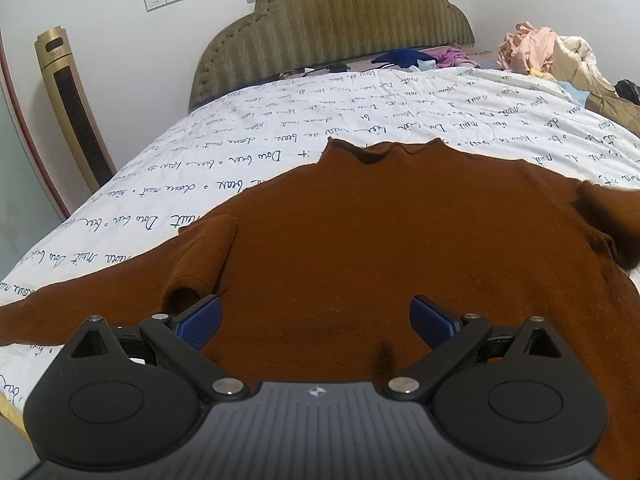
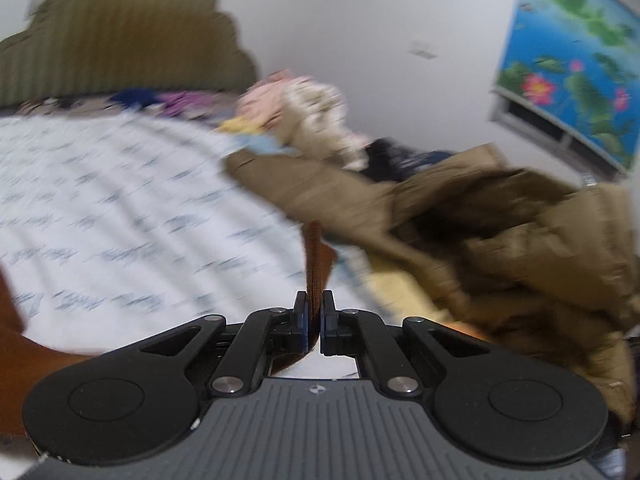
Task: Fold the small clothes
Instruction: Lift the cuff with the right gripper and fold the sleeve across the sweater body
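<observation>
Brown sweater (image 1: 380,232) flat on bed (image 1: 280,120), collar toward headboard. Left gripper (image 1: 316,320) above hem, jaws apart. Right gripper (image 2: 315,320) jaws clamped on sweater's edge near bed's right edge.

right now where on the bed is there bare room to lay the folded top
Bare quilt lies between the brown sweater collar and the headboard, and along the sweater's left toward the tower fan. The right side is crowded by the clothes pile and tan jacket.
</observation>
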Tool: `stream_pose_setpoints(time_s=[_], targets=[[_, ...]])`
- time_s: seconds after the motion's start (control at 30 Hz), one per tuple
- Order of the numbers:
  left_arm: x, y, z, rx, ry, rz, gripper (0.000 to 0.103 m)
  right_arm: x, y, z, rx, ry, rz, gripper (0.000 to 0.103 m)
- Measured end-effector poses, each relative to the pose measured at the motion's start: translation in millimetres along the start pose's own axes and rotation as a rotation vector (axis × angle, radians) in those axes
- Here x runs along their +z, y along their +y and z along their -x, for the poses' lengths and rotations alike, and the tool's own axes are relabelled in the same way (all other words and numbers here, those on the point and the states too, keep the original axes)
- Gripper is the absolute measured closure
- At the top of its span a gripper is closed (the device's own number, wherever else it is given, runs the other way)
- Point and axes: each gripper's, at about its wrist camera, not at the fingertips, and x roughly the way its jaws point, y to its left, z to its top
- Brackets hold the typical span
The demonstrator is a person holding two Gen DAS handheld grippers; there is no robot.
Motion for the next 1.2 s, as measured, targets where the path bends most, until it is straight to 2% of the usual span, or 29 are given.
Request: stream_pose_setpoints(time_s=[0.13, 0.33, 0.47, 0.67, 0.9, 1.2], targets=[[0, 1, -2, -0.001, 0.007, 0.006, 0.002, 4, -42, 3, -0.102, -0.040, -0.051, 0.097], [-1, -2, -1, -0.002, 0.002, -0.002, 0.002, -4, -77, -2, -0.158, -0.034, -0.131, 0.097], [-1, -3, -2, -0.001, 0.002, -0.008, 0.002, -7, -69, 3, -0.083, -0.051, -0.159, 0.097], [-1, -2, -4, -0.008, 0.004, 0.008, 0.002, -2, -37, 22, 0.077, -0.095, -0.200, 0.097], [-3, 3, -10, 0.003, 0.016, 0.026, 0.002, 4, 24, 57, 0.193, -0.164, -0.117, 0.097], [-4, 9, -13, 0.009, 0.022, 0.035, 0.002, 6, 88, 79, 0.332, -0.165, -0.055, 0.097]])
